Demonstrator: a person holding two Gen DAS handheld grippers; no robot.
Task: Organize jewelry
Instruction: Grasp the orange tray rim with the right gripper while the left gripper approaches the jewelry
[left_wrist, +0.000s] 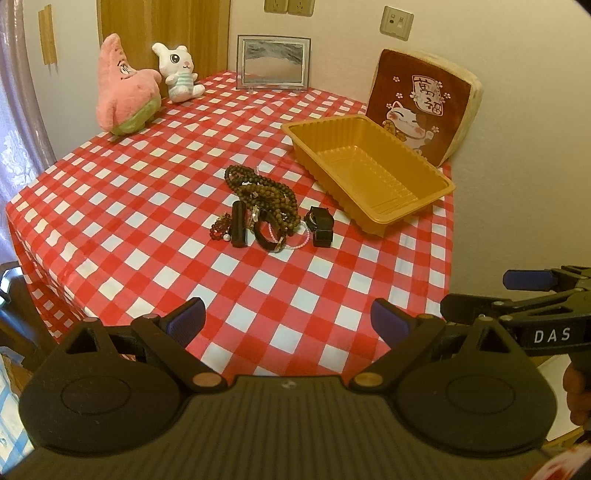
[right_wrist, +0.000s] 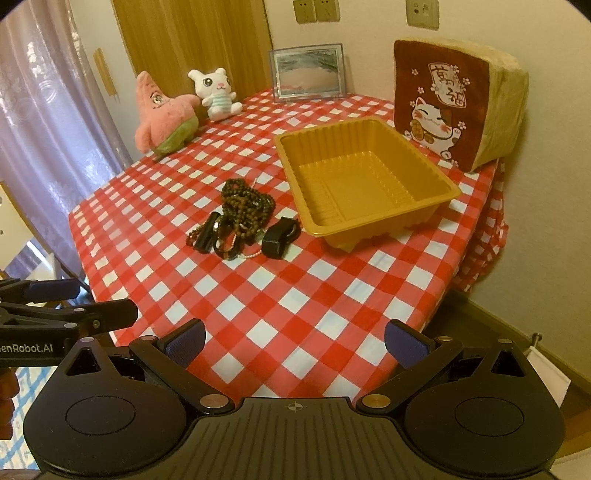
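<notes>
Hovering wide-jawed and empty, both grippers (left_wrist: 286, 317) (right_wrist: 295, 338) face the tangled beads (right_wrist: 245, 205): light, limp, best pinched by one loop.

Warm dim indoor light, soft shadows, strong fisheye edge warping.

We see a glossy, ribbed plastic tray (right_wrist: 436, 184) in mustard yellow on a smooth, faintly shiny checked tablecloth (right_wrist: 295, 302), and beside it matt brown wooden-looking bead strands (right_wrist: 245, 205). The pink starfish plush (left_wrist: 123, 92), the white rabbit plush (left_wrist: 177, 72) and the cat cushion (left_wrist: 417, 107) look soft and fuzzy. Our gripper bodies are matt black plastic, their finger pads (left_wrist: 188, 319) textured blue.
</notes>
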